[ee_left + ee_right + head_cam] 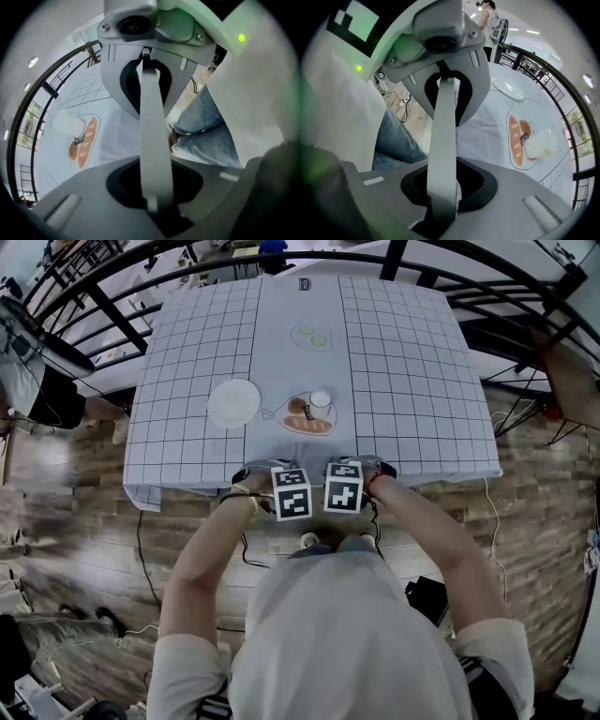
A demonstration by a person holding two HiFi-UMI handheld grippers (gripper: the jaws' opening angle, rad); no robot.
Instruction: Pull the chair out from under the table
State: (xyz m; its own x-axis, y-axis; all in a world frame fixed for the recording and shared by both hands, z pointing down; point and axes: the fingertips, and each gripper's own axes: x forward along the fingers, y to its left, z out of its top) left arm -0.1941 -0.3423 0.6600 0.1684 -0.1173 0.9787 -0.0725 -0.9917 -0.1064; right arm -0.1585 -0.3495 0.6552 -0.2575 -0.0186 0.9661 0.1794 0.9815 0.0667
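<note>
Two clamps on one chair back (152, 117), pull not yet made

Both tools pointed steeply down at the near edge of the worktop (403, 362), in the lower centre of the head view, side by side under their marker cubes. The left gripper (151, 206) had its jaws closed on a thin pale strip, which I took for the top edge of the chair back. The right gripper (440, 206) was clamped on the same strip further along. Seat and legs were hidden beneath the worktop, so the chair looked fully tucked in.

To do the pull well, both hands probably needed to draw back together and level, towards the bottom of the head view, so the chair would not twist. The person's legs stood just behind the strip, so a step back would likely have to come with the pull. The cloth hem (187, 486) hung beside the grippers and could snag.

The strip looked smooth, hard and narrow, with a slight curve, so it may have offered little purchase. The grid-printed cloth was soft and creased at its hem. On it sat a round white plate (233, 402), a pale cup (321, 398) and glossy brown bread (307, 424). The plank floor (75, 521) looked wooden, with cables (141, 549) trailing across it
</note>
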